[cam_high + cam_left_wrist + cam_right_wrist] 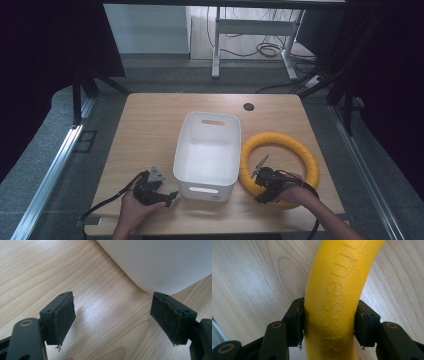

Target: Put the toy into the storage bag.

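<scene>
Both hands rest on light wooden table (pixel 150 125), dark curtains around.

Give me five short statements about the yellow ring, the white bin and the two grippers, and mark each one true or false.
1. The right gripper has its jaws closed on the yellow ring. True.
2. The yellow ring lies inside the white bin. False: it lies flat on the table, beside the bin on the right in the high view.
3. The left gripper holds the bin's rim. False: its jaws stand open over bare wood, with the bin's rounded corner just beyond them.
4. The white bin holds nothing. True.
5. The ring's surface is smooth and unmarked. False: raised lettering runs along it in the right gripper view.
</scene>
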Motion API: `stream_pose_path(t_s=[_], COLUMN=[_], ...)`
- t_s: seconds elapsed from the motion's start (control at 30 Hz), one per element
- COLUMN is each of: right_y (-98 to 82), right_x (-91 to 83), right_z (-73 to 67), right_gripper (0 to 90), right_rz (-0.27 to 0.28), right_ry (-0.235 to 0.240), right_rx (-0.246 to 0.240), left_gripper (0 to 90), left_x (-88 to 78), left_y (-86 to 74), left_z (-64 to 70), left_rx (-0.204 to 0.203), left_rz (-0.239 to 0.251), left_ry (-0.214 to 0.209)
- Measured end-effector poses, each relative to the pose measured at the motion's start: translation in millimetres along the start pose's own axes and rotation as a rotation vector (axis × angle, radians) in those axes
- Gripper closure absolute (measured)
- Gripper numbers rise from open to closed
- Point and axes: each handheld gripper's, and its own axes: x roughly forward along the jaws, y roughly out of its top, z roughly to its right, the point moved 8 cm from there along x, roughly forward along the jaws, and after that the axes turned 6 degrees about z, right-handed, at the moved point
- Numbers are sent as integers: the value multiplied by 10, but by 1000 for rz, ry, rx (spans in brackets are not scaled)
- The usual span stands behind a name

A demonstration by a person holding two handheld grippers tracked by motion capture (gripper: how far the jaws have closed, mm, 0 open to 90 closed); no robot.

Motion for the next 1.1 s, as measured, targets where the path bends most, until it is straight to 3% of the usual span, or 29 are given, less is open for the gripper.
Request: stream_pose_path(t_s=[0.17,0.4,0.77,0.93,1.1], right_y=[3,0,94,119,148], right_x=[-6,-41,-330,-427,-576], right_z=[7,29,136,172,234], right_gripper=[501,507,509,509,508], right_rz=[-5,37,226,281,369], right_ry=[18,57,156,172,186], right_rx=[13,39,125,145,179], left_gripper=[199,199,199,198,199], left_x=[0,-1,2,4,9], left_y=[0,1,0,1,2], left_z=[3,-2,-1,-1,1], left_rx=[-1,0,0,-2,-4], left_rz=[0,0,0,1,3], left_ry=[-1,0,0,1,2])
